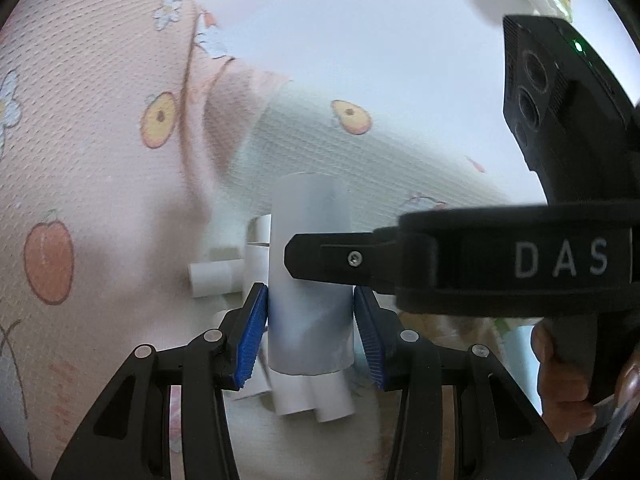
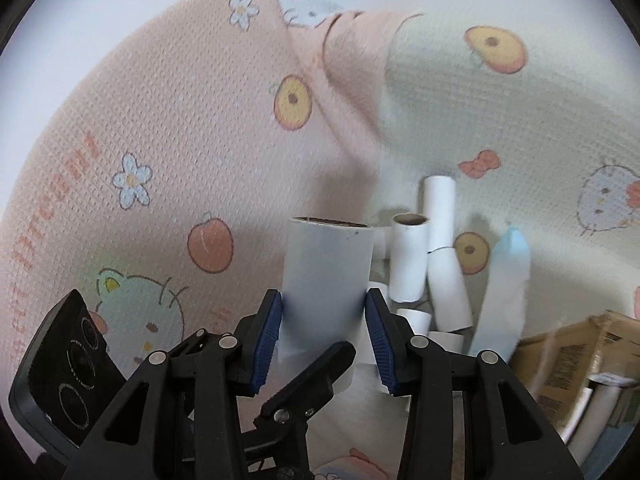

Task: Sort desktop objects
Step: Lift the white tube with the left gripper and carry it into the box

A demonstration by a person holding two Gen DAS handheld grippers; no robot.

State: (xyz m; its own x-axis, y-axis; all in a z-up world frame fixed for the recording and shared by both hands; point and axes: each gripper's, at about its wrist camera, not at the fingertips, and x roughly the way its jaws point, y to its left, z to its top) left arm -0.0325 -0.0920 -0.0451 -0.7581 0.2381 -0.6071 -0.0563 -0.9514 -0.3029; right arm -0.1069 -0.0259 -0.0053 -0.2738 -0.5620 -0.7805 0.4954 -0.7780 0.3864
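**A:** While both grippers are sitting so close together, which one is gripping the wide white cardboard tube?

**B:** Both are. In the right wrist view, the right gripper is clenching the tube, its ribbed blue pads pressing on the smooth paper wall from each side. The tube is standing upright, with its brown cardboard rim showing at the far end.

**A:** And the left gripper?

**B:** It is grasping the same kind of tube, seen in its own view. The left pad is pressing against the tube wall; the right one is lying right at it, though I cannot tell whether a thin gap remains there. A black finger of the right gripper, with a small screw in it, is crossing in front from the right.

**A:** What is lying around it?

**B:** A loose heap of narrower white paper tubes, some upright and some leaning, is sitting just right of the held one. A pale blue, soft-looking wrapped thing is leaning at the heap's right side. Everything is resting on a waffle-textured cloth printed with peaches, flowers and cartoon cats, peach-pink on the left and cream on the right.

**A:** Anything else?

**B:** A brown corrugated cardboard box is sitting at the near right, and a hand is holding the right gripper's handle.
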